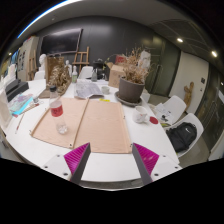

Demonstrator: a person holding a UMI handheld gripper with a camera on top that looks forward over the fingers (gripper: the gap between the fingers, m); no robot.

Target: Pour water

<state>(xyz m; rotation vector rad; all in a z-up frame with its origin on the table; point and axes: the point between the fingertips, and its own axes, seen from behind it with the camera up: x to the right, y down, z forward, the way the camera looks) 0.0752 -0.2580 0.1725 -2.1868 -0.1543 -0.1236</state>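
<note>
On a tan mat (95, 125) on the white table (110, 165), a clear bottle with a red cap and red label (56, 106) stands upright at the mat's left side. A small clear cup (62, 127) sits just in front of it on the mat. My gripper (112, 166) hovers over the table's near edge, well short of both and to their right. Its fingers (78, 160) with magenta pads are spread wide, and only bare table lies between them.
A large pot with dried plants (131, 88) stands at the far side of the table. A white cup (141, 115) sits right of the mat, beside a small red thing (154, 120). Clutter lies along the left edge. White chairs (188, 130) stand at the right.
</note>
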